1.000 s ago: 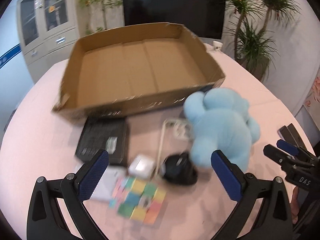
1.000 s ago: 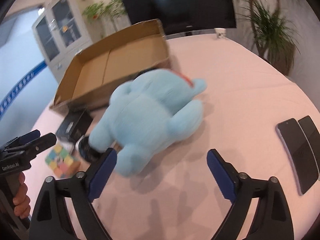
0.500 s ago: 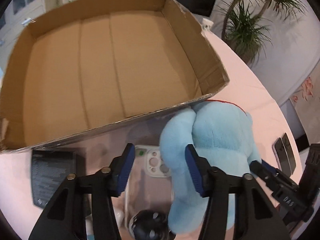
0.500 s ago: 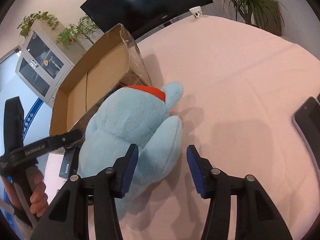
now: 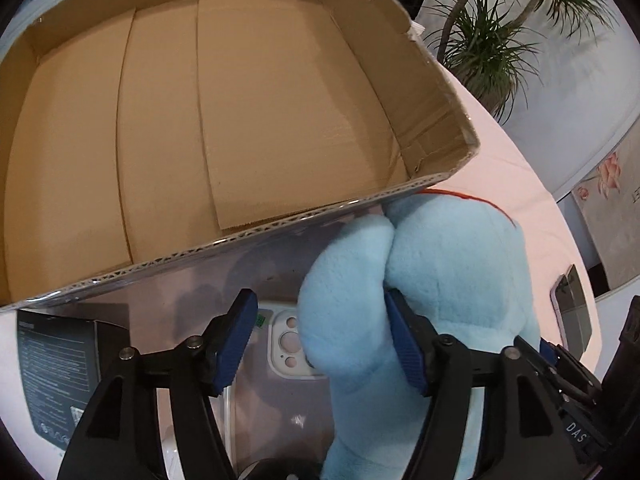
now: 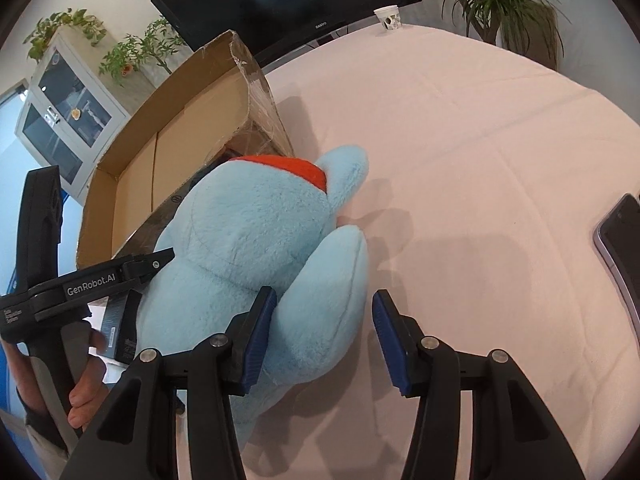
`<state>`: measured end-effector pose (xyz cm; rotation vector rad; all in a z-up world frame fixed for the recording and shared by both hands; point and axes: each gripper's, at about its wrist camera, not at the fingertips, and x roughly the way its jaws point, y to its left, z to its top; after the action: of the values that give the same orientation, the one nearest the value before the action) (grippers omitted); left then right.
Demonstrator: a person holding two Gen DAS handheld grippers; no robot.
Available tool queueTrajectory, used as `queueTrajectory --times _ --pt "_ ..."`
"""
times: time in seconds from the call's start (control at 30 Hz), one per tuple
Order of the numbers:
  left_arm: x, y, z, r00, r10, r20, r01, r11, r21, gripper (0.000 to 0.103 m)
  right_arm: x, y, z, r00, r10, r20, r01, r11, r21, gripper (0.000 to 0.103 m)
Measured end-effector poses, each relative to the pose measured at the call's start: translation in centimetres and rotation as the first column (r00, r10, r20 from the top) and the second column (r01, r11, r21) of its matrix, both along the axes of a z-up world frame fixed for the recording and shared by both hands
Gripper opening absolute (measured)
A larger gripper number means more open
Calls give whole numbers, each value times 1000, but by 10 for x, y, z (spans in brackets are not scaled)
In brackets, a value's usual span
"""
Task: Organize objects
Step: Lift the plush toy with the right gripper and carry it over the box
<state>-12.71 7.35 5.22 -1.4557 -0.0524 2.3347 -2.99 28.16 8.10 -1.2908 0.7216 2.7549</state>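
- My left tool [image 5: 316, 344] has just been opening a bit; a limb of the blue plush [image 5: 440, 280] sits between its pads, only the right pad touching. Needs closing.
- Right tool [image 6: 324, 336] is half-open beside another limb, not pinching.
- Plush lies on the worktop [image 6: 480, 140] against the cardboard box [image 5: 240, 100]; lift over that wall, box is empty.

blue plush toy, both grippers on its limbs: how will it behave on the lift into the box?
The blue plush toy looks soft: its limb bulges round the left gripper, so pads will probably sink in. The body likely sags between the two limb grips, the right gripper straddling the other limb. Probably light for its bulk; the fuzzy pile should resist slipping, and it leans against the cardboard box.
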Motion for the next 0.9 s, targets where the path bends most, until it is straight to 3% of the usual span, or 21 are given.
queueTrajectory --times 0.2,0.23,0.57,0.9 --pt "5 -4 1 999 -37 -3 37 999 35 41 0 -14 3 1000 -20 5 20 994 104 48" --pt "5 -4 1 999 -41 -2 41 998 42 38 0 -15 4 1000 -18 5 17 994 109 44" --pt "12 10 17 995 -69 -74 70 998 9 30 8 -38 15 999 -38 9 35 974 224 29" --pt "32 9 50 984 -140 -115 146 988 50 28 55 -50 45 992 -98 -75 116 948 298 28"
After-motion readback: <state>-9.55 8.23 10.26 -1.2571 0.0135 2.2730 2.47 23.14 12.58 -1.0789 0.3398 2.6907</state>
